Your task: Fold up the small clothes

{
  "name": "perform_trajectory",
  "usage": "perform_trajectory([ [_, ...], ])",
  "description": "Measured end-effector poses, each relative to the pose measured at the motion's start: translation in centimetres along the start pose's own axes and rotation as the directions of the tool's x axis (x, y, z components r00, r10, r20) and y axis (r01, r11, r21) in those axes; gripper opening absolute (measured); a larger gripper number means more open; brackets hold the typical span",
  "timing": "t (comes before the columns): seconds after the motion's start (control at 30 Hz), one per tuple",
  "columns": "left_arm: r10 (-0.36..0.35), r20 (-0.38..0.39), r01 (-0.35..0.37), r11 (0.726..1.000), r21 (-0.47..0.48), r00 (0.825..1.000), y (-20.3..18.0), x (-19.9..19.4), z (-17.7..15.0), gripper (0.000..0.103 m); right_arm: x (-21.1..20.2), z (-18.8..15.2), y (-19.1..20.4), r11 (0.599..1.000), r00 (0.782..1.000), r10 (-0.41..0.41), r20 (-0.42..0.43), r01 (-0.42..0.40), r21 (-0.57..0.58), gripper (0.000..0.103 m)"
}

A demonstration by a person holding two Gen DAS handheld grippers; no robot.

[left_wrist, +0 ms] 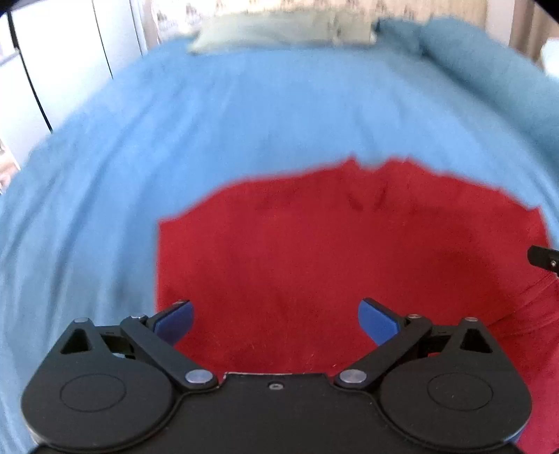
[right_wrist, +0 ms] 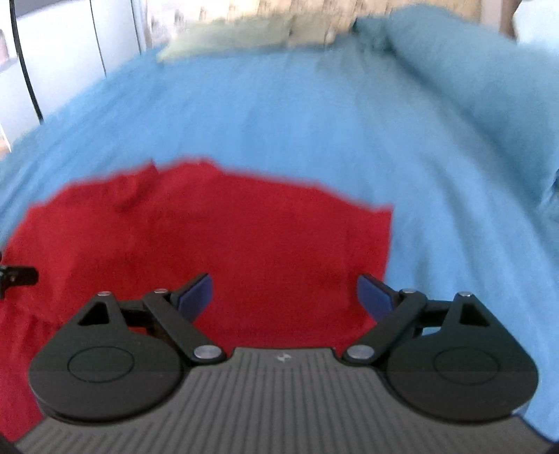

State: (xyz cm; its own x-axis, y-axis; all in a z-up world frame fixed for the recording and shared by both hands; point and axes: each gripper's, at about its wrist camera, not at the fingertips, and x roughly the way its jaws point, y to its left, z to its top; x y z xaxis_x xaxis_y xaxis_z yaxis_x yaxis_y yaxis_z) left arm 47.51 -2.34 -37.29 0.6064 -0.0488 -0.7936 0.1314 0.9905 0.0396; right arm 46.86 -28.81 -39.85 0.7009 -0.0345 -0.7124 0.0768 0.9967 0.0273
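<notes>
The left gripper (left_wrist: pixel 276 323) fills the bottom of the left wrist view, black, with its two blue pads (left_wrist: pixel 174 321) spread wide apart and nothing between them. Just past them lies a red garment (left_wrist: pixel 332 251), spread flat on a blue bed cover (left_wrist: pixel 244 115); its far edge is uneven, with a small notch near the middle, and its left edge runs straight down towards the left pad. In the right wrist view the right gripper (right_wrist: pixel 284 297) sits nearest the camera in the same way, its blue pads also standing wide apart and empty, hovering over the near right part of the same red garment (right_wrist: pixel 209 237). There the cloth's right edge drops just beside the right pad, and the garment stretches away to the left. Each view catches a small black tip of the other gripper at its side edge, over the red cloth. Beyond the garment the blue cover runs to the head of the bed, where a pale greenish pillow (left_wrist: pixel 279 31) lies, with a bunched blue blanket (right_wrist: pixel 471 70) along the right side. Both views are blurred.
</notes>
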Motion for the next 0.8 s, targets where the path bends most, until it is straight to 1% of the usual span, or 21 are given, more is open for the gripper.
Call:
perform_trajectory([
  [0.07, 0.001, 0.033, 0.000, 1.000, -0.008, 0.999, 0.2, -2.4, 0.4, 0.103, -2.2, 0.7, -0.2, 1.000, 0.999, 0.006, 0.049, -0.007, 0.014, 0.103],
  [0.13, 0.019, 0.058, -0.018, 1.000, -0.017, 0.998, 0.2, -4.9, 0.9, 0.103, -4.7, 1.4, -0.5, 1.000, 0.996, 0.007, 0.094, -0.008, 0.016, 0.103],
  [0.23, 0.039, 0.094, -0.034, 0.998, -0.055, 0.995, 0.5, -9.2, 1.5, 0.103, -9.2, 2.4, -0.7, 1.000, 0.983, 0.006, 0.181, -0.009, 0.016, 0.103],
  [0.27, 0.055, 0.111, -0.047, 0.997, -0.069, 0.992, 0.5, -10.8, 1.6, 0.103, -10.9, 2.6, -0.8, 1.000, 0.978, 0.006, 0.207, -0.010, 0.018, 0.103],
  [0.3, 0.082, 0.131, -0.072, 0.994, -0.080, 0.988, 0.6, -12.6, 1.7, 0.103, -12.8, 3.0, -0.9, 1.000, 0.974, 0.007, 0.227, -0.012, 0.020, 0.103],
  [0.37, 0.124, 0.158, -0.111, 0.990, -0.090, 0.980, 0.9, -16.0, 1.6, 0.103, -16.1, 3.8, -1.2, 1.000, 0.971, 0.015, 0.237, -0.019, 0.018, 0.103],
  [0.43, 0.131, 0.162, -0.116, 0.988, -0.102, 0.978, 1.7, -19.5, 0.9, 0.103, -20.1, 4.0, -1.4, 1.000, 0.962, 0.020, 0.273, -0.025, 0.018, 0.103],
  [0.5, 0.101, 0.157, -0.083, 0.990, -0.115, 0.982, 2.6, -23.0, -0.3, 0.103, -24.5, 3.8, -1.5, 1.000, 0.953, 0.010, 0.302, -0.015, 0.012, 0.103],
  [0.57, 0.057, 0.158, -0.037, 0.991, -0.126, 0.986, 3.3, -25.9, -1.8, 0.103, -28.6, 3.2, -1.6, 1.000, 0.953, -0.008, 0.302, 0.007, 0.005, 0.103],
  [0.63, 0.014, 0.150, 0.006, 0.992, -0.129, 0.989, 4.3, -28.9, -3.7, 0.103, -32.6, 2.1, -1.6, 1.000, 0.957, -0.025, 0.289, 0.022, 0.016, 0.103],
  [0.7, -0.006, 0.126, 0.022, 0.992, -0.123, 0.992, 4.9, -31.0, -5.4, 0.103, -36.1, 1.0, -1.5, 1.000, 0.965, -0.020, 0.261, 0.014, 0.027, 0.103],
  [0.8, -0.031, 0.067, 0.039, 0.992, -0.120, 0.997, 5.9, -33.3, -8.3, 0.103, -41.2, -1.7, -1.3, 0.999, 0.977, -0.032, 0.210, 0.022, 0.049, 0.103],
])
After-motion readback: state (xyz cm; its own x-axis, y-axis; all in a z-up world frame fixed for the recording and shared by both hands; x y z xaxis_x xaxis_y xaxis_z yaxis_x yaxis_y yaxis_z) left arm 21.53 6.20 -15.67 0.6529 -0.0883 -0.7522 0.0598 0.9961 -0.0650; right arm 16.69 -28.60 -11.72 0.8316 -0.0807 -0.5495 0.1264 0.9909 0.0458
